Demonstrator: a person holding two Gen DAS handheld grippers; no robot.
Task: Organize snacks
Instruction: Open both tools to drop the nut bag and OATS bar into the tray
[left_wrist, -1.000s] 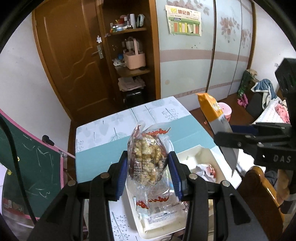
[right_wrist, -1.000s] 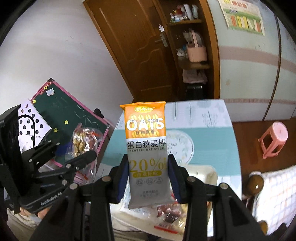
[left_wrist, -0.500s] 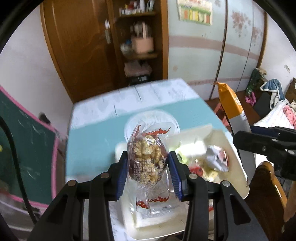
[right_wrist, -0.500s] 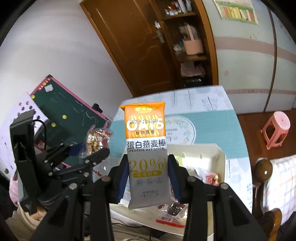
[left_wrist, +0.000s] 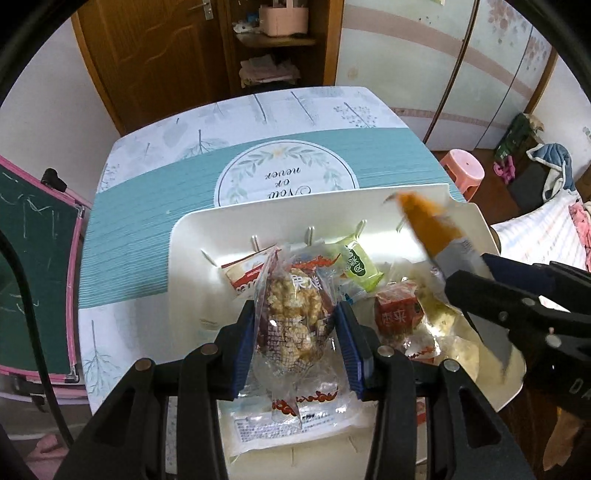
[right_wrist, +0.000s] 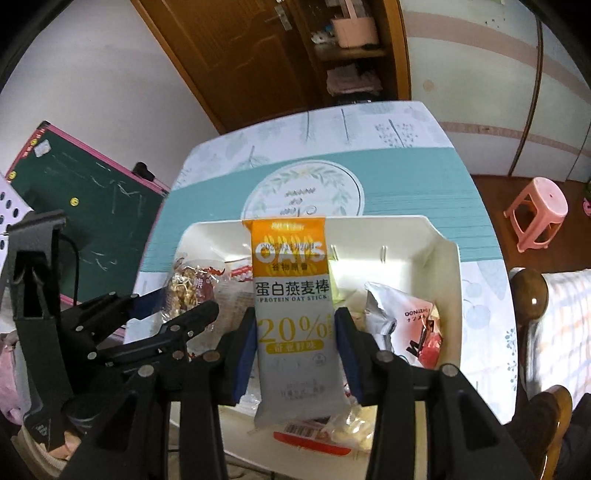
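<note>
— We read "OATS", "PROTEIN OAT STICK" and "20%" on the oat bar wrapper (right_wrist: 293, 310) between our right fingers.

— And beyond our left fingers, the tablecloth's round emblem (left_wrist: 286, 179) carries upside-down script, "Now or never", we think.

This is a lived-in room of a home. A brown wooden door (left_wrist: 147, 55) and an open shelf nook (left_wrist: 277, 40) with folded cloth stand at the far wall, beside pale sliding wardrobe doors (left_wrist: 424, 55). A pink plastic stool (right_wrist: 535, 210) sits on the wooden floor, right; a pink-framed chalkboard (right_wrist: 92, 199) leans left of the cloth-covered worktop (left_wrist: 147, 221).
</note>
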